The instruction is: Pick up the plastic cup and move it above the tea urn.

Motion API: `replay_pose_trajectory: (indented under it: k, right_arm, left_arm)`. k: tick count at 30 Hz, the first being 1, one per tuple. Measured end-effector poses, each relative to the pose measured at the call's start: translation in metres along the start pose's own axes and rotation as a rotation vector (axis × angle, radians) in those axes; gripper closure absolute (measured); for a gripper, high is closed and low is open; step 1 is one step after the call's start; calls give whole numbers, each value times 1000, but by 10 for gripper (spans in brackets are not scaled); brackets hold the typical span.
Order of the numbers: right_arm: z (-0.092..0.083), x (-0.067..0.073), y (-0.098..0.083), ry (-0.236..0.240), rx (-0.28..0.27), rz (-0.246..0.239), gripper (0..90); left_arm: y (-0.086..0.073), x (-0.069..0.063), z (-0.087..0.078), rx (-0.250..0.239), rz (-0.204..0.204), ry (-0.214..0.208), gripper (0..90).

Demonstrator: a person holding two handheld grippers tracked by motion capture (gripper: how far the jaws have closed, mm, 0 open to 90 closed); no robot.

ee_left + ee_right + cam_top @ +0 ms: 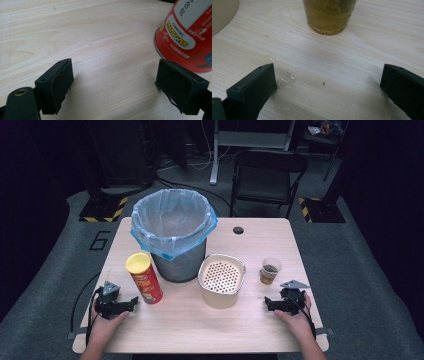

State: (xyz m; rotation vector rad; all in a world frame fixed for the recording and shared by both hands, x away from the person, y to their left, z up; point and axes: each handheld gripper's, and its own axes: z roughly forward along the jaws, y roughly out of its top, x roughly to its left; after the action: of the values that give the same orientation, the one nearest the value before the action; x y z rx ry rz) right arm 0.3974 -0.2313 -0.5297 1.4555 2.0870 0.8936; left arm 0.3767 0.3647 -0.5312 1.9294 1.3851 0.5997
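While both hands rest on the table (200,330), the left gripper (113,82) gapes wide and empty just beside the red crisp can (187,35); the right gripper (328,85), equally wide and empty, faces the cup (328,15) nearby.

table (250,330): wood | on it: bin (175,245), crisp can (145,277), strainer pot (220,281), cup (269,271)
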Motion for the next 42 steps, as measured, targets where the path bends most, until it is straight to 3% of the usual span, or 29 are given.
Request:
replay_pose_trajectory:
  k: [18,26,30,35,39,40,42]
  right_arm:
    - [-2,1,-1,5,-9,0,25]
    - [-5,2,-3,15,-19,-23,97]
    - [-7,3,-2,8,-15,0,171]
    - [-24,4,6,9,-1,37,282]
    - [-44,9,17,13,-17,0,358]
    - [-55,13,27,29,-28,-32,408]
    - [-58,14,31,28,-32,-42,421]
  left_arm:
    - [0,0,0,-5,-7,17,163]
    - [0,-1,0,-5,-8,19,163]
    - [0,-1,-1,-4,-8,19,164]
    - [0,-1,0,-5,-10,21,164]
    - [0,-1,0,-5,-11,21,164]
    - [0,-1,0,-5,-16,19,164]
    - [0,-1,0,-5,-16,20,164]
